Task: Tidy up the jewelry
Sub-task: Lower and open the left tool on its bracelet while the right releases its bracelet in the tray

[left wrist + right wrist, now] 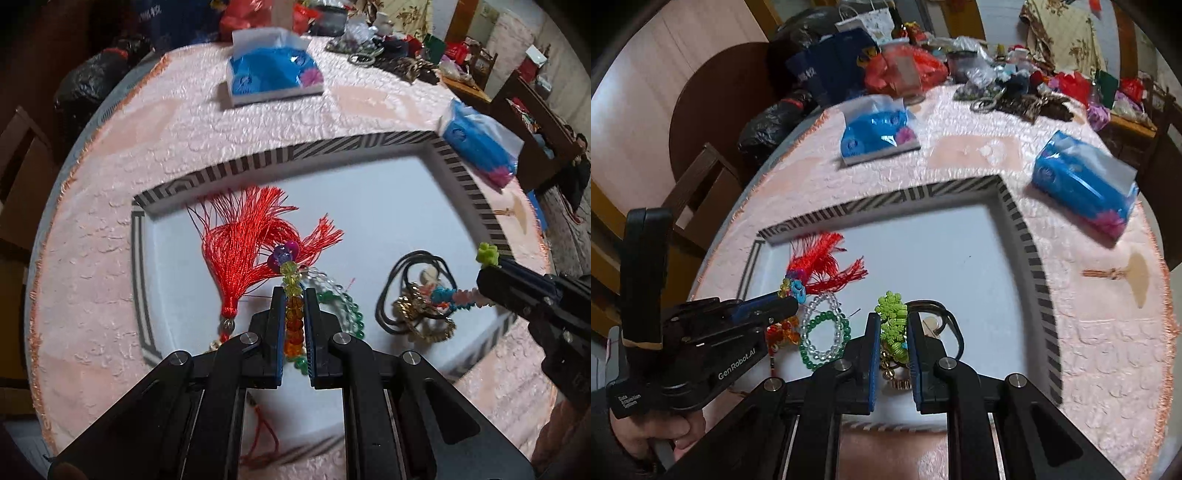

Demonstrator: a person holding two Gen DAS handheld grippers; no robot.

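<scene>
- We see a round table under a textured pink cloth (207,133) with an orange fringe, in a cluttered room; a wooden chair (701,188) stands at its left edge.
- Nearest us, the left gripper (294,295) has its jaws closed down to a narrow slot on a strand of faceted beads (293,321) running amber, orange and yellow, which continues past the fingertips to a purple bead.
- The right gripper (894,321) is likewise nearly closed, pinching a knotted cord piece with lime-green flowers (892,317); in the left view that piece trails blue and pink sections down toward the tray.
- In the right view a hand (653,439) holds the left tool's handle.
- Both grippers hang over a white tray (388,206) with a black-and-white striped rim.
- Inside it, just beyond the left fingers, lies a red tassel (243,243), fanned out.
- Beside it we see a green bead bracelet (823,332) and a clear bead bracelet (824,306), overlapping.
- To the right lie a black cord loop (391,291) and gold-coloured pieces (424,317), tangled under the right gripper.
- Past the tray, two blue tissue packs rest on the cloth: one centre (273,70), one by the tray's far right corner (480,144).
- Farthest off, bags and small clutter (1015,88) crowd the table's far edge.
</scene>
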